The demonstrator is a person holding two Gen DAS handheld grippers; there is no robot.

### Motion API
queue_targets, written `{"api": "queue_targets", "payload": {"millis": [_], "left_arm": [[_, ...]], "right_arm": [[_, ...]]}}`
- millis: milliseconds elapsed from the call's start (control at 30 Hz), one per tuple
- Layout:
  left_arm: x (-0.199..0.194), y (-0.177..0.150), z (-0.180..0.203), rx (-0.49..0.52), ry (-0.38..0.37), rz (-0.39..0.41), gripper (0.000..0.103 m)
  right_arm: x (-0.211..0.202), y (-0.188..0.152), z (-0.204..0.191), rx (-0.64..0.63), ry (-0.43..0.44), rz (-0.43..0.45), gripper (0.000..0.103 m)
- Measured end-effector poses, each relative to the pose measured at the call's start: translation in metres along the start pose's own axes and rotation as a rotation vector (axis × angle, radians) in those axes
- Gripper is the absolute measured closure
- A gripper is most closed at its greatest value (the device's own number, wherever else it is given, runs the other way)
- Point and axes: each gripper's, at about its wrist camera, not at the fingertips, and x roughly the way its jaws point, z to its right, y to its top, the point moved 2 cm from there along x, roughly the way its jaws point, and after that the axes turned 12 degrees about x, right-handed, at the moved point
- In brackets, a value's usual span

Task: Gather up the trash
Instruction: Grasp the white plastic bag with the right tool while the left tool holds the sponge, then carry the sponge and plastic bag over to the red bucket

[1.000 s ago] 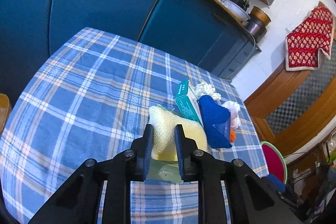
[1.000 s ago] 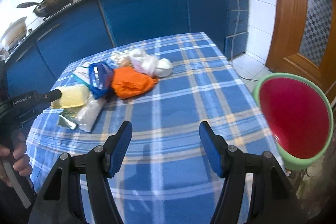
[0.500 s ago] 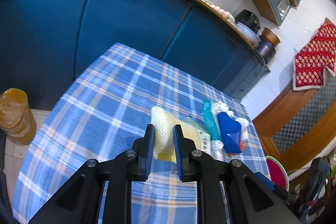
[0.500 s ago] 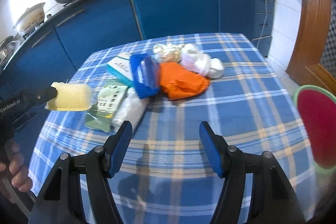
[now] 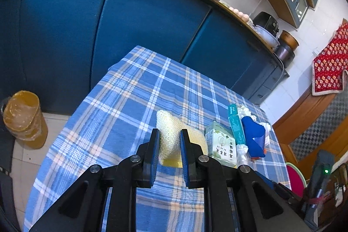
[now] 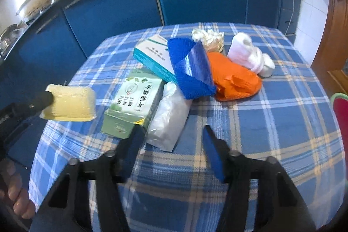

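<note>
Left gripper (image 5: 169, 138) is clamping a pale yellow sponge (image 5: 174, 136), pads squeezing its near end, the sponge lifted clear of the blue plaid tablecloth (image 5: 121, 105). From the right wrist view the same sponge (image 6: 70, 102) is hanging out over the table's left edge, sticking out past the black fingers, a person's fingers (image 6: 16, 195) showing low at the left.

Right gripper (image 6: 173, 134) is hovering above the cloth, jaws closing at about half width, nothing gripped; only the near corner of a white plastic bag (image 6: 168, 116) is lying between and just beyond the tips, no pad pressing on it.

The trash pile is sitting mid-table. A green tissue pack (image 6: 134, 104) is lying flat just left of the white bag, touching it. Behind them a teal-and-white box (image 6: 152, 55) is resting against a blue mesh pouch (image 6: 191, 71). An orange bag (image 6: 235, 79) is lying just right of the pouch, touching it. A crumpled cream wrapper (image 6: 208, 39) is sitting behind the pouch, and a white wad (image 6: 250, 55) is lying beside the orange bag on the far right.

A red basin with a green rim (image 6: 340, 108) is showing at the right edge, off the table. A brownish bin (image 5: 24, 119) is standing on the floor left of the table. Blue cabinets (image 5: 130, 21) are running behind.
</note>
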Motion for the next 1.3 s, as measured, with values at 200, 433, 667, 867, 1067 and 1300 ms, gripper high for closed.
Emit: {"api": "queue_targets", "payload": {"millis": [200, 433, 667, 867, 1067, 1300], "left_arm": [[0.001, -0.001, 0.000, 0.000, 0.007, -0.010, 0.085], [-0.002, -0.001, 0.004, 0.009, 0.005, -0.008, 0.085], [-0.013, 0.002, 0.011, 0.023, 0.001, 0.013, 0.085], [-0.021, 0.003, 0.023, 0.046, -0.009, 0.023, 0.085], [-0.028, 0.003, 0.041, 0.078, -0.028, 0.027, 0.085], [-0.032, 0.001, 0.067, 0.120, -0.063, 0.026, 0.085]], "right_arm": [[0.013, 0.001, 0.002, 0.007, -0.001, -0.021, 0.068], [0.012, -0.001, 0.002, 0.009, 0.010, -0.022, 0.073], [-0.011, -0.010, 0.008, -0.005, 0.036, -0.010, 0.073], [-0.033, -0.018, 0.016, -0.022, 0.042, 0.011, 0.073], [-0.059, -0.024, 0.029, -0.018, 0.044, 0.049, 0.073], [-0.082, -0.027, 0.050, 0.014, 0.033, 0.089, 0.073]]}}
